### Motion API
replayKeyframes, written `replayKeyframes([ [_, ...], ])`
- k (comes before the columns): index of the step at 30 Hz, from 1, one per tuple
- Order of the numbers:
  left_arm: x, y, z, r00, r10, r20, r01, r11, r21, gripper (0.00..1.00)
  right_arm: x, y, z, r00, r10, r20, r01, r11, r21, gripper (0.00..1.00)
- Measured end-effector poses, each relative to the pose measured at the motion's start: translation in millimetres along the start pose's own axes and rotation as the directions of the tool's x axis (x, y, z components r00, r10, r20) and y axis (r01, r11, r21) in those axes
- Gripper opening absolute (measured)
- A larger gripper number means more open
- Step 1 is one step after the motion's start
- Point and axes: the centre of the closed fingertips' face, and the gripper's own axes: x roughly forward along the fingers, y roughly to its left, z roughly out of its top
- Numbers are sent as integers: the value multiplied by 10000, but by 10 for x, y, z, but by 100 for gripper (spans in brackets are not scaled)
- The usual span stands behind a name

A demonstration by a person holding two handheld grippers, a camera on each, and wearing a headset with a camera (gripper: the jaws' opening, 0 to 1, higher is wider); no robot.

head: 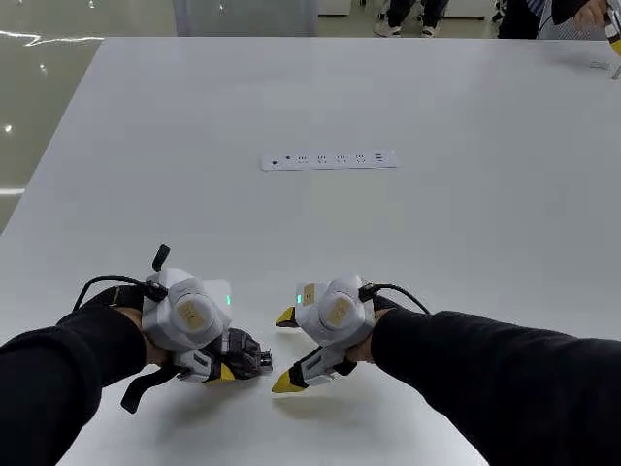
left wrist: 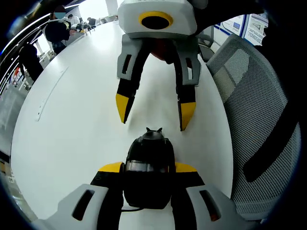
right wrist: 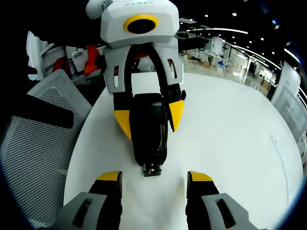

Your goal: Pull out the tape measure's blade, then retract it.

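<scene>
Clamping the black tape measure (left wrist: 149, 146) by its case, left tongs (left wrist: 148, 167) sit jaws-closed on it near the surface's (head: 408, 87) near edge. Right tongs (right wrist: 153, 178) face it, jaws wide apart, holding nothing, either side of its front end w/o touching.

Black, white and yellow on a white surface (head: 408, 107).
The tape measure (right wrist: 149, 134) is black. The left gripper (left wrist: 147, 167) and right gripper (head: 286, 349) have white shells, grey arms and yellow-tipped jaws, and each shell carries a yellow disc. The power strip (head: 330, 160) is white, the sleeves (head: 485, 359) are black, and the chair's mesh (left wrist: 259, 96) is grey.
</scene>
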Motion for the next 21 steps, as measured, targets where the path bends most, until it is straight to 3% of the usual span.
replayKeyframes([
  [7, 8, 1, -3, 10000, -33, 19, 33, 10000, -23, 33, 76, 35, -49, 9981, 392, -467, -399, 9991, -143, 40],
  [13, 7, -3, 0, 10000, 66, 56, -66, 10000, -13, 33, 111, 27, -9, 9978, 444, -483, -463, 9982, -388, 28],
  [21, 7, 1, -2, 10000, 58, 60, -58, 10000, -14, 33, 148, 27, 5, 9964, 592, -601, -625, 9965, -557, 21],
])
